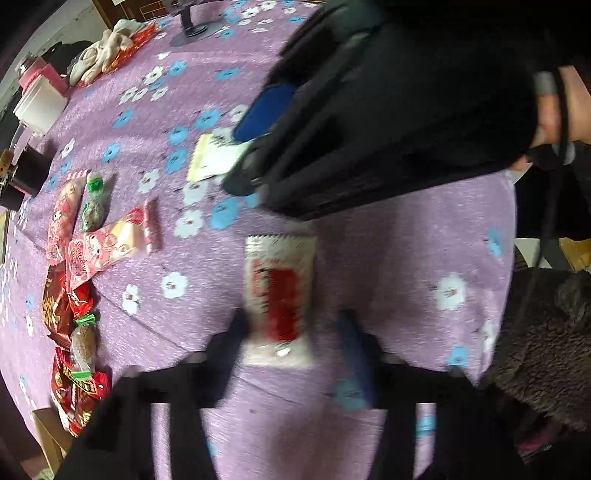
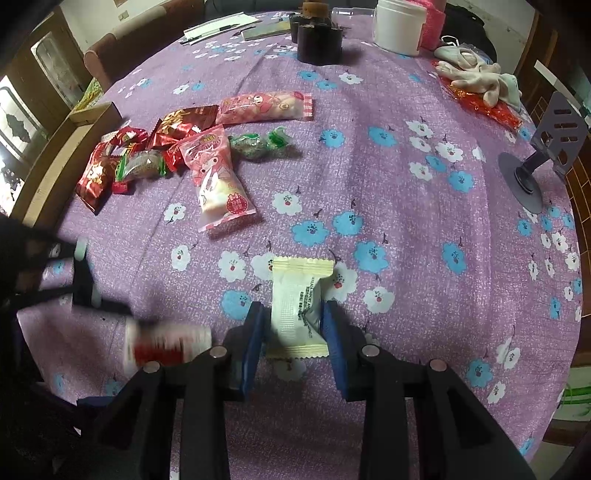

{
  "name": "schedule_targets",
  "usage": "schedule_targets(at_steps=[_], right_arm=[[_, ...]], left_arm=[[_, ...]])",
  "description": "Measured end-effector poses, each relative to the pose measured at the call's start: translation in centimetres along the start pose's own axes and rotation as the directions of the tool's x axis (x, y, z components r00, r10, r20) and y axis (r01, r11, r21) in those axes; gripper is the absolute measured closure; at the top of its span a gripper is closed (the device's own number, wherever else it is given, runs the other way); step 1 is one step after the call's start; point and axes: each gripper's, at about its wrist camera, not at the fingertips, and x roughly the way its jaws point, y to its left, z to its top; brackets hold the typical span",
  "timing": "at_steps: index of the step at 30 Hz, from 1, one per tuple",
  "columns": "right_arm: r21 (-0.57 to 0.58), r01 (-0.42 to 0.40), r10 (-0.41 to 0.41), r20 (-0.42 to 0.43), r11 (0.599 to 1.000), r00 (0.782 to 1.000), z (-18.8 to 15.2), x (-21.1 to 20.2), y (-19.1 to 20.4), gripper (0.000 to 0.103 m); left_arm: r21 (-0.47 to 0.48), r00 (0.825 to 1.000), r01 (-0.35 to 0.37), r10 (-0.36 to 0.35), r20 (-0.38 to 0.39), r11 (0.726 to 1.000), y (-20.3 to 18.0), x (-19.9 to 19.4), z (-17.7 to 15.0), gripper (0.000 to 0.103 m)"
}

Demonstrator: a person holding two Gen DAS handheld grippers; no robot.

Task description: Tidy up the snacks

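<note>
A red and white snack packet lies on the purple flowered tablecloth between the spread fingers of my left gripper, which is open around it. The packet also shows blurred in the right wrist view. My right gripper has its blue pads against both sides of a cream white snack packet; that packet shows in the left wrist view under the right gripper. A pile of pink, red and green snacks lies further off.
A white jar, dark cups, gloves on red wrapping and a grey phone stand sit along the far side of the table. A cardboard box stands at the left edge.
</note>
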Motion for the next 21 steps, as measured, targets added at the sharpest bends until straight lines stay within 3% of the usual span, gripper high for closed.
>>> schedule_targets(at_steps=[3,10,16,21], right_arm=[[0.000,0.008,-0.008,-0.001,1.000,1.000,-0.1,0.0,0.2,0.071],[0.014,0.000,0.000,0.009,1.000,1.000,-0.7,-0.4,0.2,0.072],[0.028,-0.008,0.007,0.027,1.000,1.000,-1.0,-1.4,0.1,0.073],[0.025,-0.016,0.015,0.041,1.000,0.999,-0.7,-2.2,0.2,0.073]], left_arm=[[-0.079,1.000,0.001,-0.001,0.000,0.997,0.3,-0.3,0.4,0.071],[-0.195,0.996,0.029,-0.012,0.091,0.980,0.9,-0.8,-0.7,0.073],[-0.310,0.982,0.066,-0.007,0.188,0.948,1.7,-1.4,-2.1,0.073],[-0.411,0.965,0.118,-0.007,0.262,0.904,3.7,-2.1,-4.3,0.073]])
